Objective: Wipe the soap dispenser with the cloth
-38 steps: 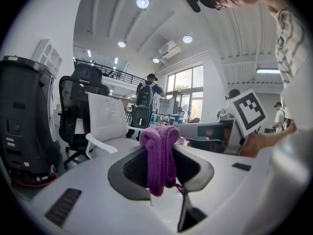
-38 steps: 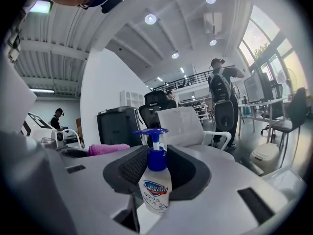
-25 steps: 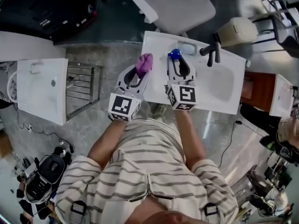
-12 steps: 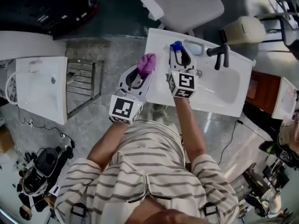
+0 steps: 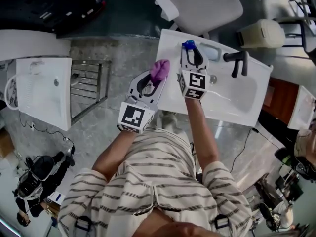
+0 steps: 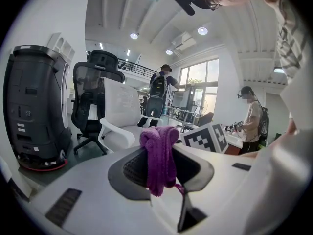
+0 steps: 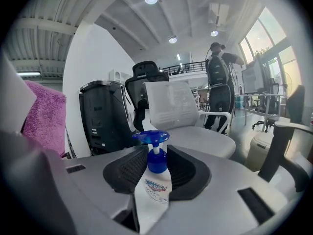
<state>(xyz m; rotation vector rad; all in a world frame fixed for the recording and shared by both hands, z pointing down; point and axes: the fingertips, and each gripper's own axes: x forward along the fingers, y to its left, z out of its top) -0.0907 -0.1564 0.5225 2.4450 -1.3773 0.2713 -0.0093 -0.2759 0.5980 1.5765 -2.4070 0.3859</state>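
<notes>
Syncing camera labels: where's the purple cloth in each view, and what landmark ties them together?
Head view: cloth, above centre, at the left edge of the sink.
Left gripper view: cloth, centre, pinched between the jaws.
Right gripper view: cloth, far left edge, left of the soap dispenser.
Shared landmark: white office chair.

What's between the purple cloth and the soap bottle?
Nothing stands there: in the head view only a bare strip of the white sink separates the cloth, held by the left gripper, from the bottle, held by the right gripper.
</notes>
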